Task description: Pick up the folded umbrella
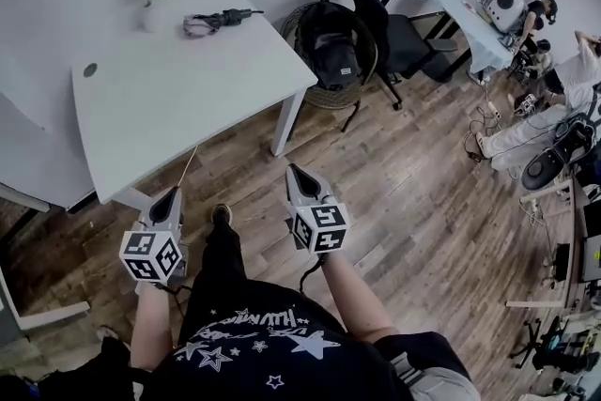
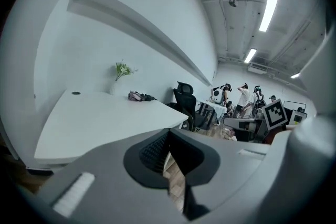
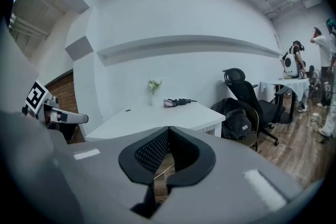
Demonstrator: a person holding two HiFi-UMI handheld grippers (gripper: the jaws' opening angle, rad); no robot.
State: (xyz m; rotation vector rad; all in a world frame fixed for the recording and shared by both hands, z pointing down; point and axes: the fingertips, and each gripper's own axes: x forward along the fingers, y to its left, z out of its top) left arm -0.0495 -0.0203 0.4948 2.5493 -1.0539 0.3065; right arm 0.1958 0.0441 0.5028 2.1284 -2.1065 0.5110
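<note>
Over the head view, I am holding the left gripper [image 1: 172, 194] and right gripper [image 1: 294, 171] short of the table [image 1: 141, 117]. The umbrella [image 1: 218, 20] is lying at its far edge, near a vase [image 1: 150, 9].

Left gripper view: jaws are meeting, gripping nothing.

Right gripper view: the same. I am judging this the approach; next I am reaching across with jaws opening, and the chair [image 1: 376, 5] is crowding the right.

umbrella [image 1: 218, 20] on table [image 1: 178, 103], far side — vase [image 1: 151, 12] just left | backpack [image 1: 331, 50] right of table
</note>
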